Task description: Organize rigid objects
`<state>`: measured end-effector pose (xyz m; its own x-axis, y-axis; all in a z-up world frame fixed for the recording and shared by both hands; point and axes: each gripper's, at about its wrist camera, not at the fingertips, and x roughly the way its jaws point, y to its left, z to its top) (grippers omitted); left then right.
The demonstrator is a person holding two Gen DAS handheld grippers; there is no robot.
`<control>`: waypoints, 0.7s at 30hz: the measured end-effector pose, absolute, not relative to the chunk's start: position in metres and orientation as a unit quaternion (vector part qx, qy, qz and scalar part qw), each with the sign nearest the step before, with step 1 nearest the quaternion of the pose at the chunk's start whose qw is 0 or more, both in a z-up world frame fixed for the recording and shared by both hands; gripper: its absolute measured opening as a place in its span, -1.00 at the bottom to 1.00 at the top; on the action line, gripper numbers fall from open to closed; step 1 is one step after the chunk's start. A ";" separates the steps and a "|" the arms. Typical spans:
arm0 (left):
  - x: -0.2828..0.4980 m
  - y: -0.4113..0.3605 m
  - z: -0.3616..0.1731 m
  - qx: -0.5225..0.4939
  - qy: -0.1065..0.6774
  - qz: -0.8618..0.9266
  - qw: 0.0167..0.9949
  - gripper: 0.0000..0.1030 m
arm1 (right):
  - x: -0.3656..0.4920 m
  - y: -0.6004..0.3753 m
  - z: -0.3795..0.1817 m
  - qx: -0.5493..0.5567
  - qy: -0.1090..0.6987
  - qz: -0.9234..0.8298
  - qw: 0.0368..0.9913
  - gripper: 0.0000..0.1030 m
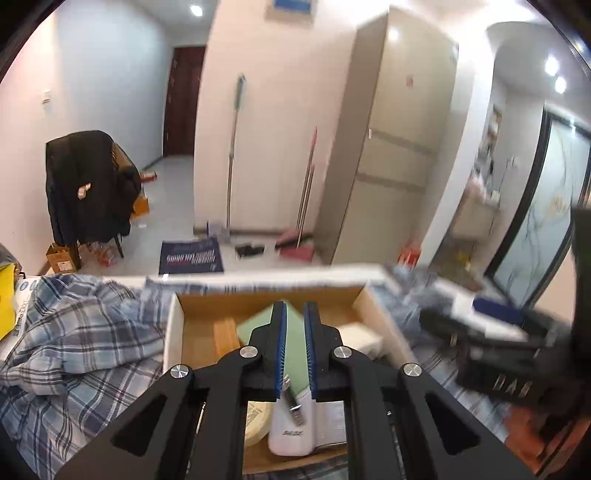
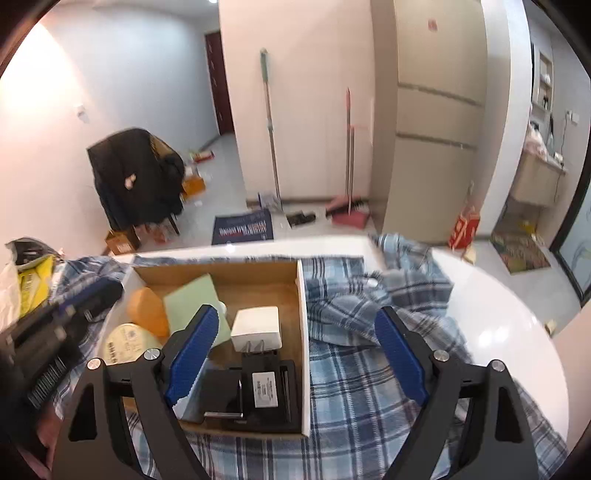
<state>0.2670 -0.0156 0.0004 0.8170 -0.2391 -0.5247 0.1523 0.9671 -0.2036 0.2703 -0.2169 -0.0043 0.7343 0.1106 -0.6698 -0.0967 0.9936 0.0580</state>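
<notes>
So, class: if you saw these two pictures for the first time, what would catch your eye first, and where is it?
The open cardboard box on the blue plaid cloth, packed with a white charger, orange block and green pad. The open right gripper frames it. Behind, a dark jacket drapes a chair.

- Walls (image 2: 147,92) pale, lit by ceiling spotlights (image 1: 195,10).
- Dark red door (image 2: 219,81) at corridor end.
- Chair (image 2: 140,181) draped with black jacket, on light tiled floor (image 2: 229,166).
- Mop (image 2: 269,122) and broom (image 2: 349,155) lean on wall beside beige refrigerator (image 2: 436,122).
- Blue doormat (image 2: 243,230) below.
</notes>
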 end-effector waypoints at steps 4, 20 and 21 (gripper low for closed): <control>0.227 -0.010 0.029 -0.064 0.215 -0.071 0.972 0.15 | 0.238 -0.219 0.021 -0.007 0.317 0.063 0.946 0.66; 0.092 0.016 0.102 -0.058 0.075 -0.067 0.993 1.00 | 0.132 -0.227 0.092 -0.021 0.169 0.098 0.981 0.98; 0.091 0.016 0.102 -0.054 0.081 -0.063 0.993 1.00 | 0.128 -0.230 0.093 -0.018 0.163 0.095 0.982 0.98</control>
